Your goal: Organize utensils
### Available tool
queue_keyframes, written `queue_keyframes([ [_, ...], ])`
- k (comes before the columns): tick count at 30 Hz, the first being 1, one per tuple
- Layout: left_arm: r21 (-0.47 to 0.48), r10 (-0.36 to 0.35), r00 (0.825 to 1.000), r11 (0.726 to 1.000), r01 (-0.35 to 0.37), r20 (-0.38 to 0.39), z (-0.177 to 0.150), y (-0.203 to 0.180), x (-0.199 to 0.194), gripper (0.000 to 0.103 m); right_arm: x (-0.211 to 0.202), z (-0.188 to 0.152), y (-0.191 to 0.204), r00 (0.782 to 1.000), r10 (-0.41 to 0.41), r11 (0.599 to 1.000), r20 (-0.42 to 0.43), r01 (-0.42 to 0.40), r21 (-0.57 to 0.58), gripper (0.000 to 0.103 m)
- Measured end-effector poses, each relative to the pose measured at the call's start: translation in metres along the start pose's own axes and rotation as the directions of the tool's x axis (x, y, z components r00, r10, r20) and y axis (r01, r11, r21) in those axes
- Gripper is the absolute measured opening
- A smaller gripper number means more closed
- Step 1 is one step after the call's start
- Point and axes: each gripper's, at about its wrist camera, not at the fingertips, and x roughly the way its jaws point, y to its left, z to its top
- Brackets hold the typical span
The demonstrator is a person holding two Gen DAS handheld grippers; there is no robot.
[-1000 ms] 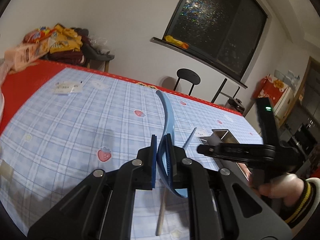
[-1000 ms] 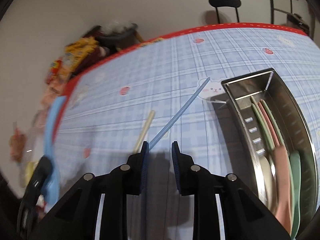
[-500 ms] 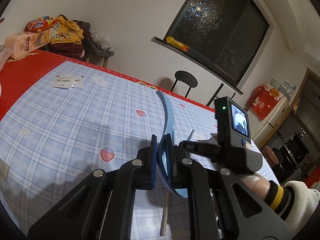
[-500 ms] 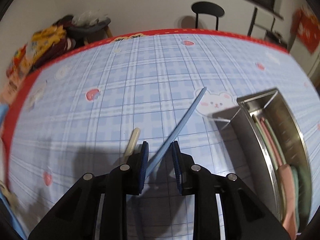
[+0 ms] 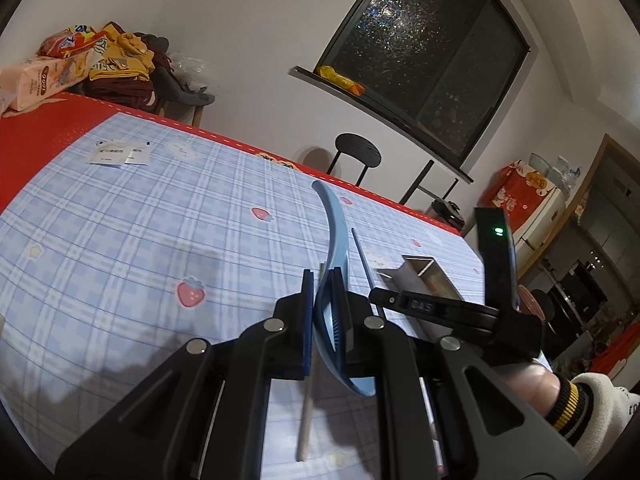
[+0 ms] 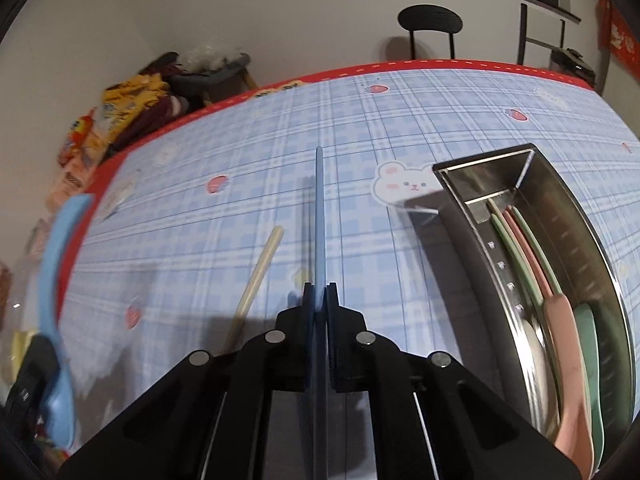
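My left gripper (image 5: 326,280) is shut on the bowl end of a blue spoon (image 5: 336,232), whose handle curves up and away above the table. In the right wrist view the same spoon (image 6: 56,280) shows at the far left. My right gripper (image 6: 319,292) points steeply down at the table. Its jaws are closing and the pads press on a thin blue chopstick (image 6: 319,208), which runs straight ahead from the fingers. A cream chopstick (image 6: 260,268) lies on the cloth just left of it. The steel tray (image 6: 484,160) to the right holds a pink spoon (image 6: 560,320) and green spoons.
A blue plaid tablecloth (image 6: 400,120) with a red border covers the table. Paper sachets (image 5: 120,156) lie at its far left, snack bags and clothes (image 5: 100,60) are piled beyond. A black chair (image 6: 430,24) stands behind the table. A person's sleeved hand (image 5: 532,384) holds the right gripper.
The right gripper's jaws have shut on the blue chopstick, which now points straight along the fingers instead of slanting right. The left gripper still holds the blue spoon.
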Motion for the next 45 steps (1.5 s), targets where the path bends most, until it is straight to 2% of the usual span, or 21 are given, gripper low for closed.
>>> queue_keyframes([
  [5, 0.009, -0.019, 1.0, 1.0, 0.019, -0.006, -0.009, -0.022, 0.0, 0.012, -0.03, -0.01, -0.01, 0.995, 0.095, 0.995, 0.019, -0.094, -0.037, 0.006],
  [11, -0.011, -0.075, 0.997, 0.997, 0.075, -0.028, -0.023, -0.055, 0.006, 0.012, -0.072, -0.015, -0.035, 0.987, 0.155, 0.983, 0.048, -0.149, -0.107, 0.006],
  [21, 0.018, -0.155, 0.982, 0.987, 0.158, -0.108, -0.055, -0.147, 0.048, 0.012, -0.112, -0.018, -0.114, 0.99, 0.124, 0.979, 0.061, -0.112, -0.169, 0.006],
  [27, -0.089, -0.202, 0.966, 0.978, 0.19, -0.16, -0.077, -0.175, 0.08, 0.012, -0.116, -0.021, -0.154, 0.992, 0.111, 0.981, 0.053, -0.101, -0.166, 0.006],
  [31, -0.12, -0.175, 0.97, 0.98, 0.156, -0.171, -0.085, -0.183, 0.095, 0.012, -0.112, -0.023, -0.166, 0.991, 0.127, 0.982, 0.049, -0.118, -0.149, 0.006],
  [36, -0.124, -0.104, 0.976, 0.989, 0.081, -0.194, -0.096, -0.186, 0.108, 0.012, -0.104, -0.027, -0.174, 0.988, 0.148, 0.981, 0.037, -0.142, -0.129, 0.006],
  [45, -0.084, -0.077, 0.97, 0.995, 0.058, -0.233, -0.104, -0.19, 0.121, 0.012, -0.101, -0.028, -0.179, 0.985, 0.168, 0.98, 0.032, -0.163, -0.116, 0.006],
])
